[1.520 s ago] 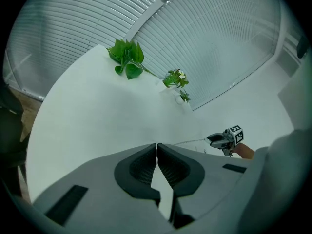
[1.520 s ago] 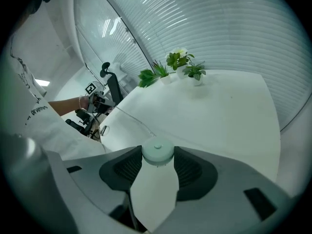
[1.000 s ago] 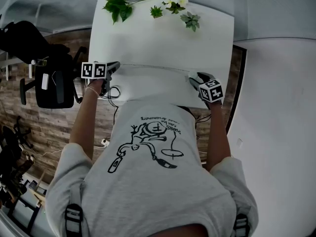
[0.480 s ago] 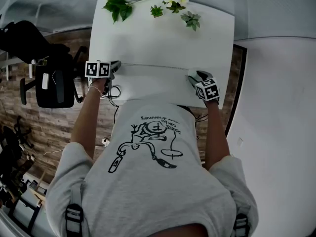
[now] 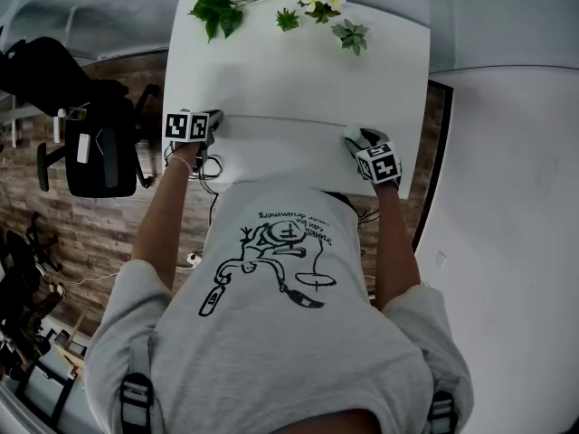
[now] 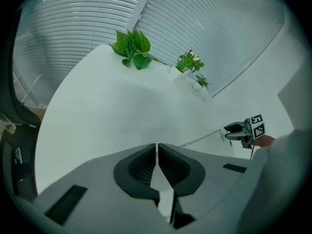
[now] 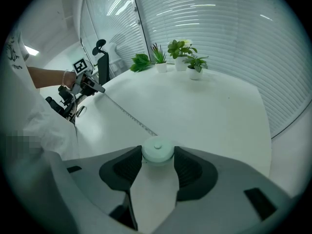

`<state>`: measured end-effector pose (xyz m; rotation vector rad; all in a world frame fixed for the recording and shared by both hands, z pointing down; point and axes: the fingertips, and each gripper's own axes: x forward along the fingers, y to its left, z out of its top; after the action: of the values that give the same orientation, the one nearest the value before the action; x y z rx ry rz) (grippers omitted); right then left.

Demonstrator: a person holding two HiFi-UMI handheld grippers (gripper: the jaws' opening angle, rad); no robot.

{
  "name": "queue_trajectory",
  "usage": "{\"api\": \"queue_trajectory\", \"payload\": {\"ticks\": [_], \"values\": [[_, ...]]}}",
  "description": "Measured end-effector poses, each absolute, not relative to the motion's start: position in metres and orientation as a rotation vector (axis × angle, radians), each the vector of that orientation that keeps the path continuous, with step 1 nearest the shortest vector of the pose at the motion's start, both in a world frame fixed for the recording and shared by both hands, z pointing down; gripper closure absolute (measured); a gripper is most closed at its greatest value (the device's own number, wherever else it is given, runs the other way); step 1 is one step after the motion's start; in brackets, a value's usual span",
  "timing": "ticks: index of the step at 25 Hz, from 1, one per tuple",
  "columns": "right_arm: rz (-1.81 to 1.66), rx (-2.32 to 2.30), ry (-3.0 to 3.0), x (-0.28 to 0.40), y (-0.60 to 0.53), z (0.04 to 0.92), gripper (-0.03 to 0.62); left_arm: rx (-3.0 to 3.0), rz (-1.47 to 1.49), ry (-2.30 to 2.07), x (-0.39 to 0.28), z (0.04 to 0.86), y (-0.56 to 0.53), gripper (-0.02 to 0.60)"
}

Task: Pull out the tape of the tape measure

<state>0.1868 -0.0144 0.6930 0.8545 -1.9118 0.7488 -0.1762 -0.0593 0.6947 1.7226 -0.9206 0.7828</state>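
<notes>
A big white table (image 5: 298,70) fills the top of the head view. The person (image 5: 280,333), in a grey shirt, stands at its near edge, and a black chair (image 5: 99,156) is off to the left. A few small green plants (image 5: 321,3) sit along the far edge.

The left gripper (image 5: 215,121) is at the table's left side. Its jaws are pressed together with only a thin crack between them. The tape (image 5: 285,119) runs right up to their tips, so the gripper looks to be pinching the tape's end. The right gripper (image 5: 357,140) is at the table's right side, well apart from the left one. Its jaws are closed on the sides of the tape measure (image 7: 157,151), a small round pale case with a button on top.

The tape is pulled out in a thin straight line between the two grippers, just over the table top (it seems a good way out already).

The case looks light, hard and smooth, so it may slip or turn if it is squeezed only a little. Holding it by its round sides, as now, seems best. The tape looks thin and bendy like ribbon, and it would likely spring back into the case if let go. Its end is the place to hold. The pull should go straight, not sideways, so the tape does not twist.
</notes>
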Motion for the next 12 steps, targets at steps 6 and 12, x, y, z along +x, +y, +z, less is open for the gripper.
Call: {"api": "queue_trajectory", "payload": {"ticks": [6,12], "values": [[0.727,0.854,-1.904,0.1867,-0.0152,0.6947,0.375,1.737,0.835,-0.946,-0.1756,0.6974,-0.0611,0.555],[0.725,0.851,-1.895,0.1864,-0.0146,0.6977,0.375,1.742,0.869,-0.962,-0.1763,0.6994,-0.0632,0.546]]}}
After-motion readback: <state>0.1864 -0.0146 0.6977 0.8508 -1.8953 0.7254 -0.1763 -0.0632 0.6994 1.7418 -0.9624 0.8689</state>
